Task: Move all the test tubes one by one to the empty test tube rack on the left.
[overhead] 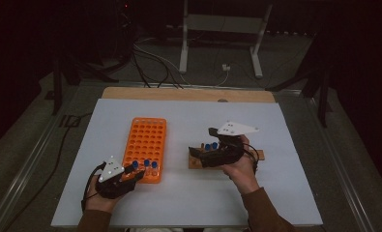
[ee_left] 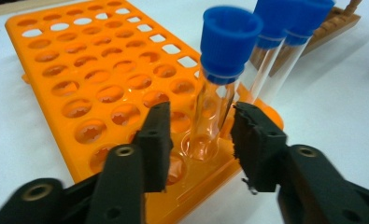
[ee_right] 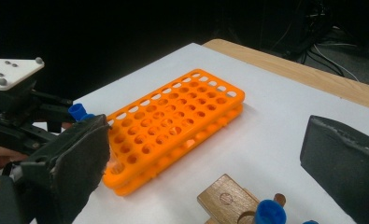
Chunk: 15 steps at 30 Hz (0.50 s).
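— Where's the left gripper [ee_left: 198, 135]?

— At seven o'clock on the white table [overhead: 275, 193], at the orange tube rack's [ee_left: 70, 70] near corner. Its jaws stand spread either side of a blue-capped test tube [ee_left: 219, 79] seated upright in the rack, pads clear of the glass.

— And the right gripper [ee_right: 201, 158]?

— Jaws wide apart above the wooden rack [ee_right: 226, 198], at four o'clock from the orange one. It seems to hold nothing, though the high view is dim.

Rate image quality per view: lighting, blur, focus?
High view: dim, dark surround, white table evenly lit, soft detail. Left gripper view: bright, orange rack sharp, nearest blue-capped tube slightly soft, jaws blurred low down. Right gripper view: black background, close jaws out of focus, wooden rack cropped.
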Tool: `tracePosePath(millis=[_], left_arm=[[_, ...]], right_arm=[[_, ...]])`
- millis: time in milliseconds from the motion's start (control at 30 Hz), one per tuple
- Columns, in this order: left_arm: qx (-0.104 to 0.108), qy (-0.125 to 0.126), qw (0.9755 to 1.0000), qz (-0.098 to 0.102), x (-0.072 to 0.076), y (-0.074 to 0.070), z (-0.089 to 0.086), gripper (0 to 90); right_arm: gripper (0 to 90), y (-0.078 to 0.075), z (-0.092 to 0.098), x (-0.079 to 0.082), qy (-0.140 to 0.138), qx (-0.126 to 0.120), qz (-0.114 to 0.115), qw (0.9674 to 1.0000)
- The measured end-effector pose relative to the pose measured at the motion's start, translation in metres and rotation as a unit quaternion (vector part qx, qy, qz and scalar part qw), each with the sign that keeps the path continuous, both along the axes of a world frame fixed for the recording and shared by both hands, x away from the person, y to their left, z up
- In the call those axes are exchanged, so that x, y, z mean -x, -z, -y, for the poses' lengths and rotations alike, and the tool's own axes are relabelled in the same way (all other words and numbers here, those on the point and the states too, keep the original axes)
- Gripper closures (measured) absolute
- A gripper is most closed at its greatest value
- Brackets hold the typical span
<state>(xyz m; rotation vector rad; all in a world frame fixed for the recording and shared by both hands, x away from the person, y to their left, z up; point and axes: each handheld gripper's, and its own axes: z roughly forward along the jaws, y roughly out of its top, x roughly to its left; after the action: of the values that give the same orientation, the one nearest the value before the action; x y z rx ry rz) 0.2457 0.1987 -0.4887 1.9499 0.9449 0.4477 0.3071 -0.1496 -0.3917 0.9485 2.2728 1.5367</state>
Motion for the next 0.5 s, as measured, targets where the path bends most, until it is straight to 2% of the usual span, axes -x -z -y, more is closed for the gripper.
tracePosePath(millis=[100,300,500], left_arm=[[0.004,0.001,1.0,-0.002,0.0,-0.002,-0.001,51.0],[0.03,0.001,0.9995,0.004,0.001,-0.007,-0.007,42.2],[0.051,-0.02,0.9984,0.014,0.002,-0.013,-0.011,24.6]], right_arm=[[1.9,0.0,0.001,0.0,0.002,-0.001,-0.001,1.0],[1.9,0.0,0.002,0.0,0.003,-0.001,0.0,1.0],[1.9,-0.001,0.002,0.0,0.004,-0.002,0.001,1.0]])
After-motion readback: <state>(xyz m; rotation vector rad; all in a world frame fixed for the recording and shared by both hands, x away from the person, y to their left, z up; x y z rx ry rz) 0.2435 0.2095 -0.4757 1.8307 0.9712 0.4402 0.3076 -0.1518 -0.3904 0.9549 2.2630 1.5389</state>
